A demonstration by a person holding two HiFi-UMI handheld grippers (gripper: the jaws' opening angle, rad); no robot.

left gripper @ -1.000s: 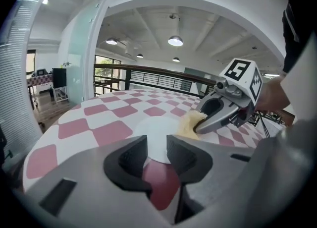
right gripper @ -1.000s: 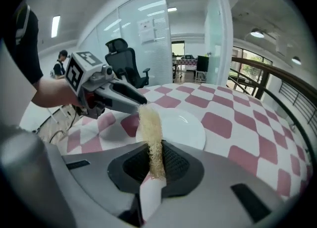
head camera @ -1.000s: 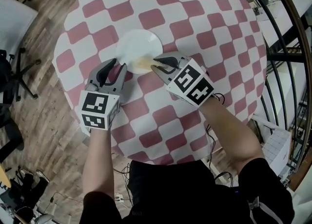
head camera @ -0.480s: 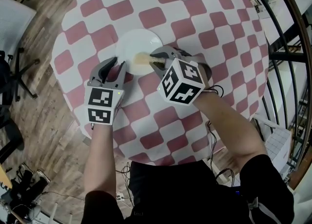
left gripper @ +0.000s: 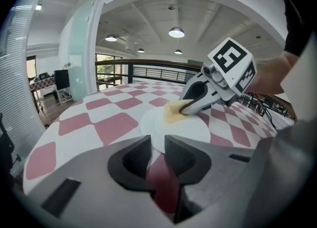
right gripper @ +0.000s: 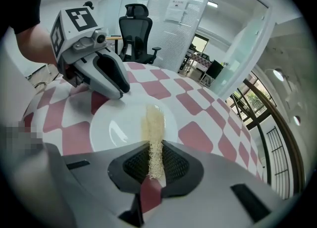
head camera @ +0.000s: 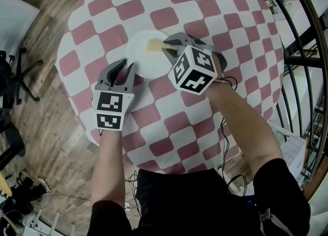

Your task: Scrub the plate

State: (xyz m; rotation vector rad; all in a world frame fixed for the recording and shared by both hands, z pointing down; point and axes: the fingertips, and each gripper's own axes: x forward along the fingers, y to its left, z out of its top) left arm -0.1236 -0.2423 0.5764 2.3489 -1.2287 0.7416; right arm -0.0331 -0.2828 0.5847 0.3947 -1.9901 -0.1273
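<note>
A white plate (head camera: 142,55) lies on the round table's pink-and-white checked cloth (head camera: 205,9). My right gripper (head camera: 165,46) is shut on a yellow scrubbing pad (head camera: 155,45), which rests on the plate's far right part. In the right gripper view the pad (right gripper: 153,120) stands upright between the jaws over the plate (right gripper: 114,128). My left gripper (head camera: 123,69) sits at the plate's near left rim. Its jaws are closing and stand a narrow gap apart. In the left gripper view the plate's rim (left gripper: 157,142) shows through that gap, not pinched. The right gripper (left gripper: 187,108) and pad (left gripper: 173,113) lie beyond.
The table's rim (head camera: 77,112) curves close by the left gripper, with wooden floor (head camera: 46,19) below. A black office chair (head camera: 10,81) stands at the far left. A dark metal railing (head camera: 302,50) runs along the right side.
The right gripper has carried the pad from the plate's near right rim across to its far right part. The left gripper has stayed by the near left rim.
</note>
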